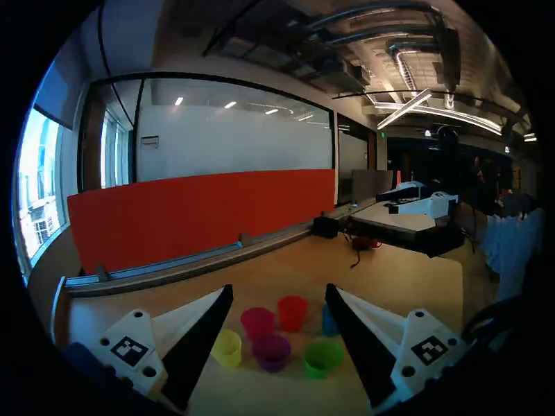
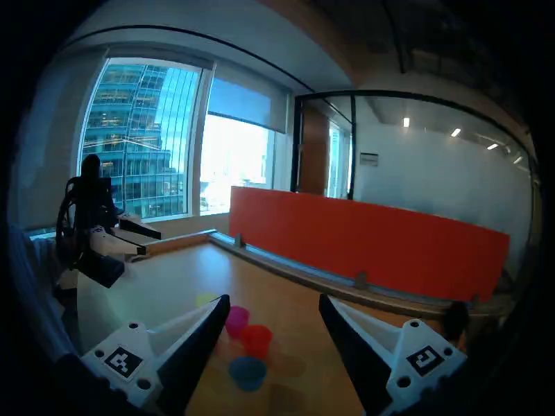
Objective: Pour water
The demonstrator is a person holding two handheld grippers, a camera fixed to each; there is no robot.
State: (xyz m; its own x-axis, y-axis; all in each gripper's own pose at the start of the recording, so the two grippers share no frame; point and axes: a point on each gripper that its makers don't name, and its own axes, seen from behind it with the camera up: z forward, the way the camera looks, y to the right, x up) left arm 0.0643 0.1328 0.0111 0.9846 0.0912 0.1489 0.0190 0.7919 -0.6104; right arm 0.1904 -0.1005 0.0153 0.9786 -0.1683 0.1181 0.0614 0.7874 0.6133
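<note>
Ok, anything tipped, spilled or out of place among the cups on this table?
Nothing stands out. The yellow cup, pink cup, red cup, blue cup, purple cup and green cup all stand upright in a loose cluster on the table, with no spill visible. The left gripper and right gripper have jaws open, empty.

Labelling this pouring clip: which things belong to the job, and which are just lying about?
Job: yellow cup, pink cup, red cup, blue cup, purple cup, green cup; left gripper and right gripper, both open.
Lying about: orange partition, far desk, window.
</note>
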